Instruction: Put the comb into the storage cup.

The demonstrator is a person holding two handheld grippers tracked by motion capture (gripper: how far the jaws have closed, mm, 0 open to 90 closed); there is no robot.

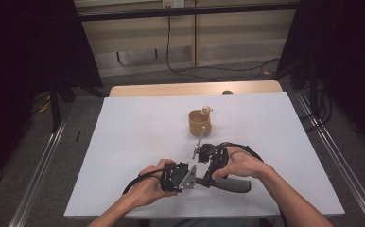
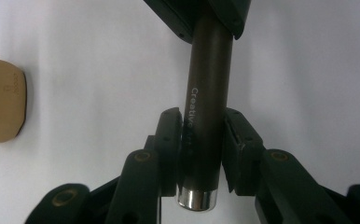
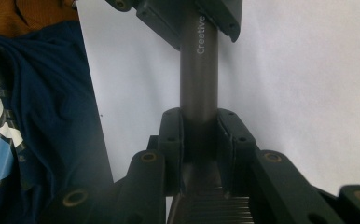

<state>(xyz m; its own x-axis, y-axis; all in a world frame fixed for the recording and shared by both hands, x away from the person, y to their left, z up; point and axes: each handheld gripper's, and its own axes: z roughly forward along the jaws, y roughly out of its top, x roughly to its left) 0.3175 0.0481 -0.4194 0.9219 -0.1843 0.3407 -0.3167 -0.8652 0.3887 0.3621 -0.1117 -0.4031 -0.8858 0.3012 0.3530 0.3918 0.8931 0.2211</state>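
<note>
Nearest the camera in the left gripper view is the shiny silver end cap of a dark tube. It looks like the handle of a hand tool, with the word "Creative" printed on it in white. The left gripper has its 2 black jaws pressed on the tube near that cap, 1 at 9 o'clock and 1 at 3 o'clock.

In the right gripper view, the right gripper has its jaws squeezed on the same tube farther along, just above a ribbed grip part.

From the high view, the tool lies low over the white counter between both hands, at about 6 o'clock from a small tan cup. A thin metal rod sticks up from the tool toward the cup. A little pale knob sits at the cup's rim.

I think the tube is hard, stiff and smooth, so it could slip or spin in the jaws. It looks light. The ribbed part seems the safest place to hold. The thin rod may bend, so leave it alone. The cup looks like wood or plastic, with a dull skin, and could tip over easily.

A person's blue printed shirt shows at 9 o'clock in the right gripper view.
</note>
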